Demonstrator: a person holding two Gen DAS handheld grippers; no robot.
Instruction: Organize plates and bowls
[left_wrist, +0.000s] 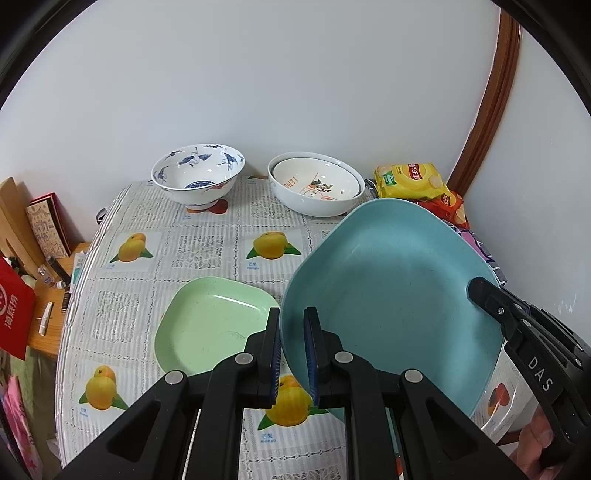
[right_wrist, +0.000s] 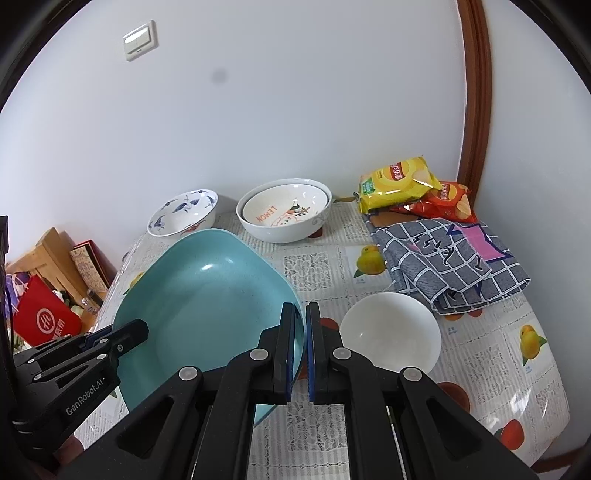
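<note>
The blue plate (left_wrist: 388, 280) is held off the table (left_wrist: 207, 229) by both grippers, the left gripper (left_wrist: 293, 354) clamped on its left rim and the right gripper (right_wrist: 302, 350) clamped on its right rim, the plate tilted between them. The stacking step is judged in hand: the plate is probably to be carried over and lowered level onto the green plate (left_wrist: 210, 321), lying just left of the left gripper. The plate's underside and near edge are hidden behind the fingers, and table contact cannot be fully ruled out.
</note>
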